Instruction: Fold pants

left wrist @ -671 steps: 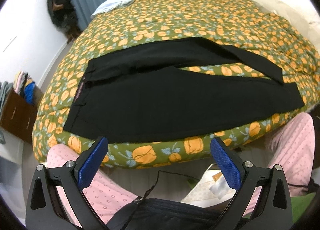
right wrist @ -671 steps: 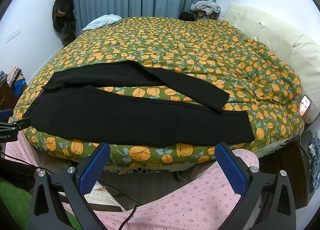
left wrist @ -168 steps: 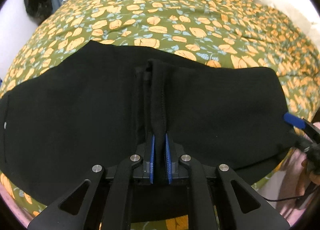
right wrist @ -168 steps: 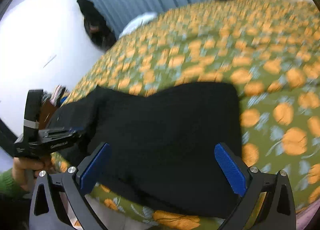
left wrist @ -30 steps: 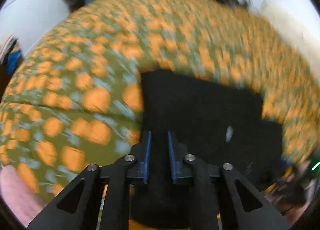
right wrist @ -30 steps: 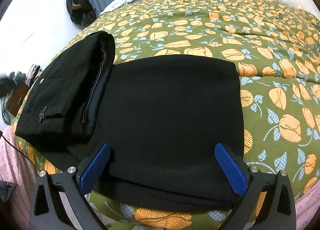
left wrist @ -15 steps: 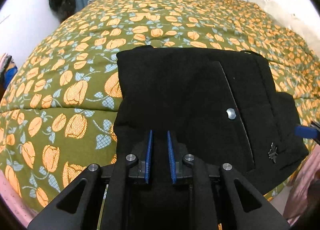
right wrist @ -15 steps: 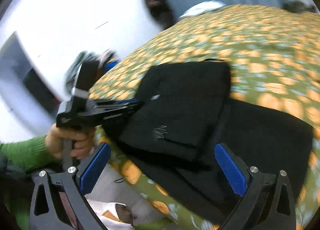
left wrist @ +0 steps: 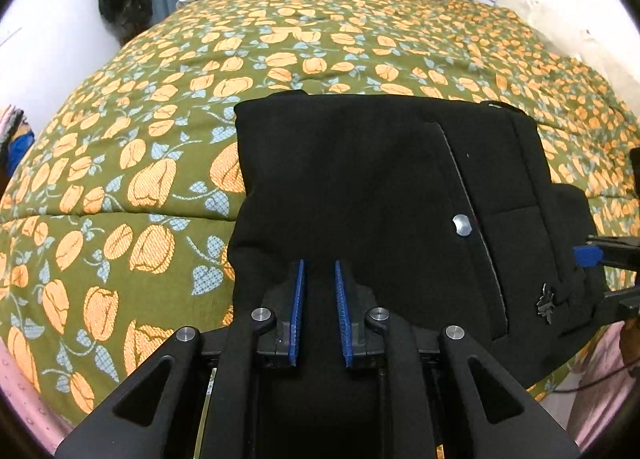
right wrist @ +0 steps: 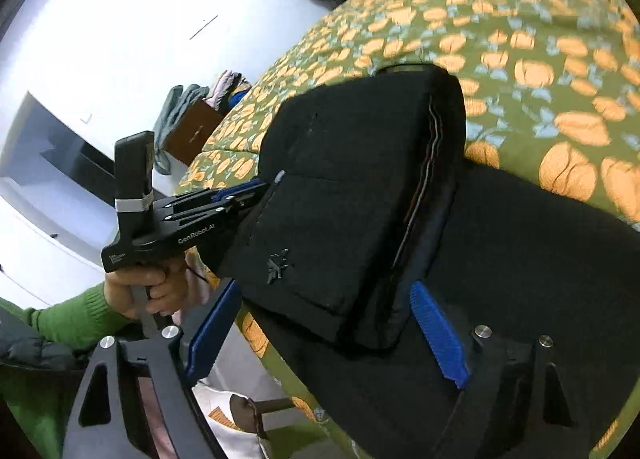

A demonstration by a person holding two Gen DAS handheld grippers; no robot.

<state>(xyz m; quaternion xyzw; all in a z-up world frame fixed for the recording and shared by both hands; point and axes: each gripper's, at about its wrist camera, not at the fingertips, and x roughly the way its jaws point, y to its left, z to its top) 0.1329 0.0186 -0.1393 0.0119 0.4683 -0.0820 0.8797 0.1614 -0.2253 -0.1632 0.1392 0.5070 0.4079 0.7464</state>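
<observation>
The floral bedspread [left wrist: 132,163] fills the left of the left wrist view. On it, toward the near right edge of the bed, lie the black pants [left wrist: 372,195], already doubled into a thick, roughly square stack. The left tool [left wrist: 319,283] meets the stack at its near left edge; its blue pads stand narrowly apart with black cloth running between them, so it looks clamped on the near hem of the pants.

Farther right, a silver button [left wrist: 461,225] and a slanted pocket seam mark the top layer, the waist end, which stops short of the layer beneath, leaving a step along the right side.

The right tool [right wrist: 326,333] comes in from that right near corner. Its fingers are spread wide, straddling the corner of the top layer without pinching it, so it holds nothing. The exposed fold edge runs from near to far, directly ahead of the right tool. Any squaring of that step therefore seems to fall to the right tool, with the left pinning the opposite edge.
</observation>
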